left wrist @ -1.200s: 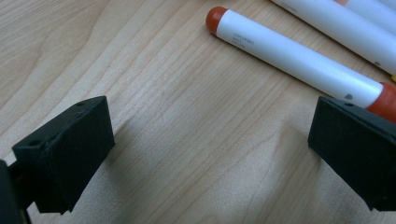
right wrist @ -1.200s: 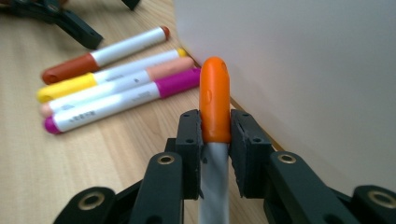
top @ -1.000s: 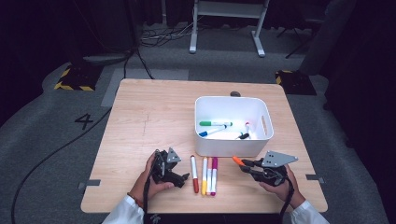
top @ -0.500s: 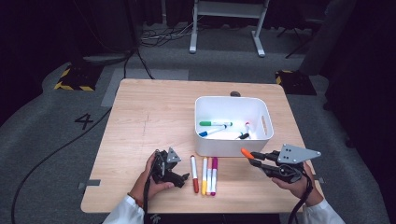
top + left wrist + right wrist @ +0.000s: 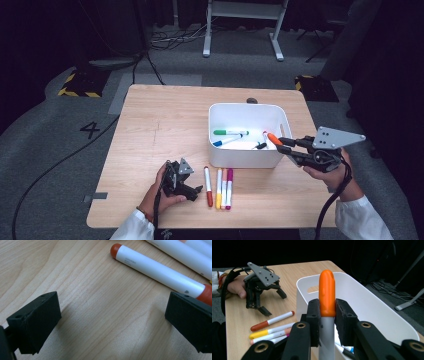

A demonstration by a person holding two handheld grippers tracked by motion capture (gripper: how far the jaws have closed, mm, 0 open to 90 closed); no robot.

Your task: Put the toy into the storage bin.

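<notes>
My right gripper (image 5: 284,144) is shut on an orange-capped marker (image 5: 274,139), held in the air over the right rim of the white bin (image 5: 243,156); in the right gripper view the orange cap (image 5: 327,296) sticks up between the jaws. The bin holds a green marker (image 5: 230,132), a blue one (image 5: 224,141) and others. My left gripper (image 5: 192,191) rests on the table, open, with bare wood between its jaws. Just right of it lies a red-capped marker (image 5: 208,186) (image 5: 160,271), then a yellow (image 5: 218,188), an orange and a purple marker (image 5: 229,187).
The wooden table (image 5: 165,120) has free room at its left and far side. A small dark disc (image 5: 252,100) lies behind the bin. Cables and a metal stand (image 5: 243,25) are on the floor beyond the table.
My right gripper has lifted the orange-capped marker from the table near the row of markers and carried it up and right to the bin's right rim. The left gripper has stayed put.
</notes>
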